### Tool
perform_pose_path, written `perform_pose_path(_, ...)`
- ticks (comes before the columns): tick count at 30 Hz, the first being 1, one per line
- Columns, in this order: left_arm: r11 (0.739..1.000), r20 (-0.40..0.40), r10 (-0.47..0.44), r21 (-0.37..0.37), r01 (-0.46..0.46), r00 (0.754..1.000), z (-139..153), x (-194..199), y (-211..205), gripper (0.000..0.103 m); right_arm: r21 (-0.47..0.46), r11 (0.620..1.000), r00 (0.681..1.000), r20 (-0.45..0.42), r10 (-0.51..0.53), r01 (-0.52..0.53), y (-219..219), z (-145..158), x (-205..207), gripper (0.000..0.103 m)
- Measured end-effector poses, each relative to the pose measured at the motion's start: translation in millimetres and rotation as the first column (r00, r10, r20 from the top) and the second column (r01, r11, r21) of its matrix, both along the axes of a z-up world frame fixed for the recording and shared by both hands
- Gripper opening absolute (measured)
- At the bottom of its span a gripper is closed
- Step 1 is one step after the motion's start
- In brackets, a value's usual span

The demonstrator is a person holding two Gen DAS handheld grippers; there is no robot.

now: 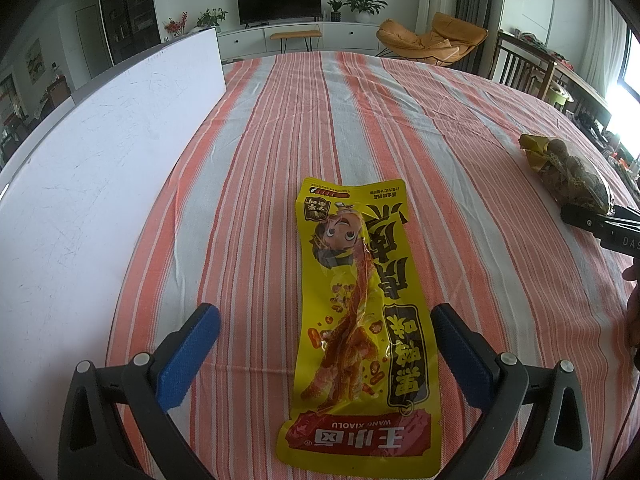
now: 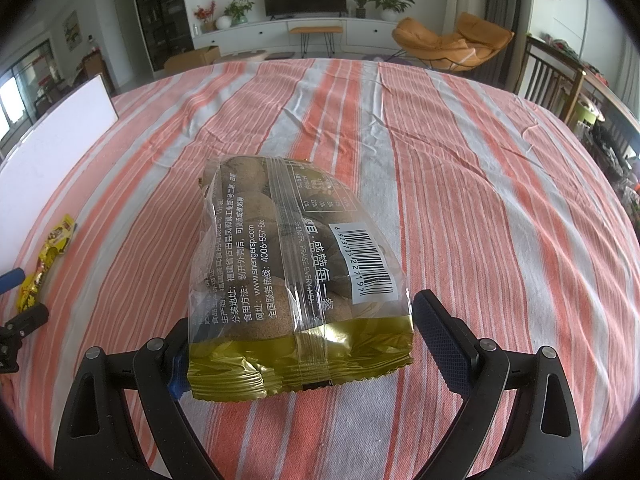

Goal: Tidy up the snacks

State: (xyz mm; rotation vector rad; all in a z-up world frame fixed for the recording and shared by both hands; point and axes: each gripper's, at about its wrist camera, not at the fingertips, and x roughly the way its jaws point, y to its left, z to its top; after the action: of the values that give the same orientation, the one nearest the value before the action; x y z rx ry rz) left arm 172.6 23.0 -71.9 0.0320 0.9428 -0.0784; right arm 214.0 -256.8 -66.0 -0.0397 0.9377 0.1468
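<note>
Left wrist view. Yellow snack packet (image 1: 352, 316) flat on the striped tablecloth (image 1: 440, 128), lengthwise between the spread blue pads (image 1: 188, 356) of the left gripper (image 1: 324, 356), touching neither. Jaws wide, nothing held. White board (image 1: 100, 152) lying to the left of the packet, well apart. To the packet's right, near the frame edge, bag of brown round snacks (image 1: 572, 176), with the tip of the right gripper (image 1: 592, 220) at its near end. Likely trouble: thin, slick, flat packet, so pads closing on it from the sides may only buckle it or slide over the film and pinch cloth instead. Packet's near end close to the lower frame edge; part of a hand dark and cropped at the far right.

Right wrist view. Bag of brown round snacks (image 2: 296, 264) plump and central, gold crimped end toward the camera, sitting between the fingers of the right gripper (image 2: 304, 344). Jaws wide; right pad (image 2: 444, 344) clear of the bag, left pad mostly hidden behind the bag's corner, so contact there impossible to judge. Yellow snack packet (image 2: 44, 264) far to the bag's left, beside the white board (image 2: 52, 148). Risk: a grip only on the crimped seal could let the heavy body swing or slip free; a hard squeeze on the body might crush the contents. Bag's underside and far end out of sight; no container for the snacks visible anywhere.
</note>
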Motion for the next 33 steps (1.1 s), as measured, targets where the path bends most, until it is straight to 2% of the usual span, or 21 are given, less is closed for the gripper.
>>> perform_pose_path(26,1.000,0.000,0.000,0.000,0.000,1.000,1,-1,0,0.103,-0.003,1.000,1.000,0.000,0.000,0.000,0,0,0,0.096)
perform_pose_path(28,1.000,-0.026,-0.018,0.001,0.018,1.000,2,1,0,0.103,-0.012,1.000,1.000,-0.002,-0.005,0.005,1,0,0,0.096)
perform_pose_path(31,0.999,-0.122,-0.047,0.006,0.048,0.991,5,17,0,0.103,-0.021,1.000,1.000,-0.022,0.013,-0.014,-2,1,2,0.096)
perform_pose_path(32,0.998,-0.151,-0.055,0.002,0.056,0.987,5,22,-1,0.103,-0.026,0.999,0.998,-0.055,0.032,-0.034,-1,2,5,0.096)
perform_pose_path(33,0.998,-0.175,-0.061,-0.014,0.060,0.983,5,25,-1,0.103,-0.029,0.998,0.989,-0.134,0.057,-0.062,-2,4,13,0.095)
